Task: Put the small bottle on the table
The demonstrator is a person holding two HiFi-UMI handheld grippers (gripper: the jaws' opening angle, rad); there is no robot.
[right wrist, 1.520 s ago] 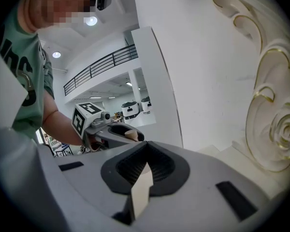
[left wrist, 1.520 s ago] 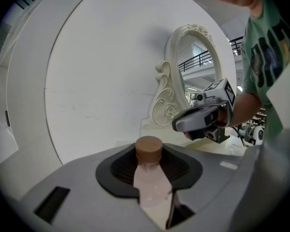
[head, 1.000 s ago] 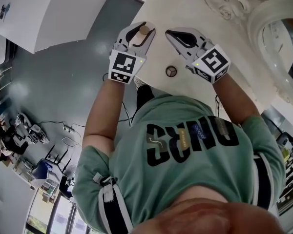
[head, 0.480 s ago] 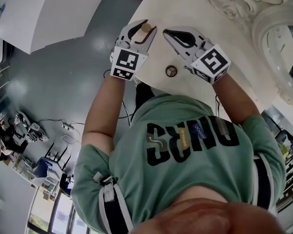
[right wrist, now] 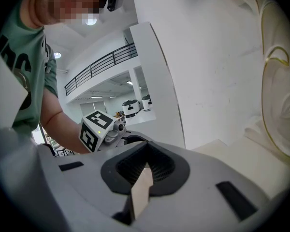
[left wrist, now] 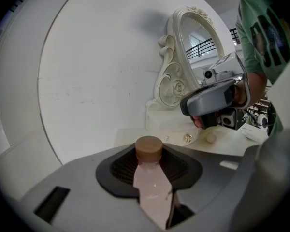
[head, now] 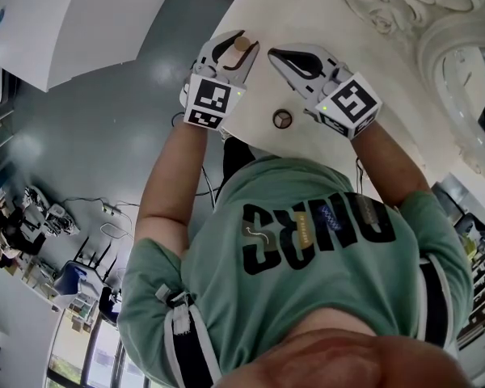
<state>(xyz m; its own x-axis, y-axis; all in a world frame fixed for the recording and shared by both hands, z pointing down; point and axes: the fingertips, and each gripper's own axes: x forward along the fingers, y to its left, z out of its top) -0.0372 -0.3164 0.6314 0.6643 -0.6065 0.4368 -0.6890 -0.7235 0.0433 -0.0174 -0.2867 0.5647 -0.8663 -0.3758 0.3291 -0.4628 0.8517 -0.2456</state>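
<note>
Clamped between the jaws of the left gripper (head: 233, 48): the small bottle (left wrist: 153, 185), brown cap up, at the left edge of the table (head: 307, 18). Just right, the right gripper (head: 280, 56), jaws pressed together, empty. Nearer, 1 round disc (head: 283, 119).

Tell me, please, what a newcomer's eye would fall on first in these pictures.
First comes the small bottle, pale pink with a brown cap, clamped in the left tongs near the edge of the table. Next is the ornate white mirror standing at the table's far right. The right tongs, close beside the bottle, are closed and hold nothing.
</note>
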